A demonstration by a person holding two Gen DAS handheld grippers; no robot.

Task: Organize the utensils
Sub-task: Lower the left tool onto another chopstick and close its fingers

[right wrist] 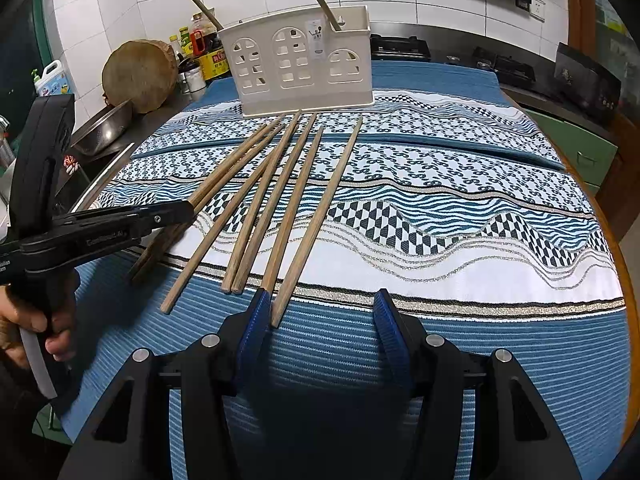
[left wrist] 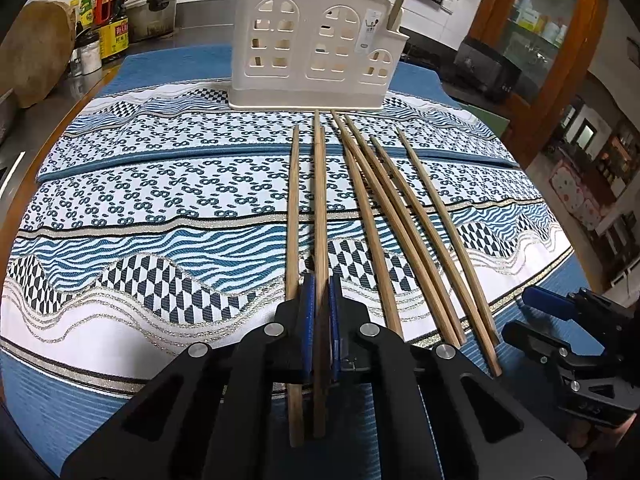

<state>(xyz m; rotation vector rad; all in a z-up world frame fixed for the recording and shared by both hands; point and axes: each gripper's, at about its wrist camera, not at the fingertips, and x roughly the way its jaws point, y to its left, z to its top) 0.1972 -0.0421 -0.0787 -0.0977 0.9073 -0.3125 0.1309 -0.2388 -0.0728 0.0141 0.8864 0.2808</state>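
A patterned blue cloth [left wrist: 160,208] covers the counter. At its far edge stands a cream utensil holder [left wrist: 312,44]. Wooden chopsticks [left wrist: 404,216] fan out before it. The left gripper [left wrist: 319,292] pinches one chopstick [left wrist: 320,200], probably to carry it to the holder; the right gripper [right wrist: 320,308] waits half-open, empty.

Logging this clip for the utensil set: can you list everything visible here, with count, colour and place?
Loose chopsticks: about six, brown wood, fanned across the cloth before the holder
Held chopstick: one, brown, lying on the cloth
Stored chopsticks: two, brown, leaning out of the holder
Holder: one, cream, far end of the cloth
Cloth: one, patterned blue and white, covering the table
Bottles: several, mixed colours, rear left counter
Wooden block: one, brown, rear left
Left gripper: jaws shut on the held chopstick
Right gripper: jaws open, empty
Hand: one, holding the left gripper's handle
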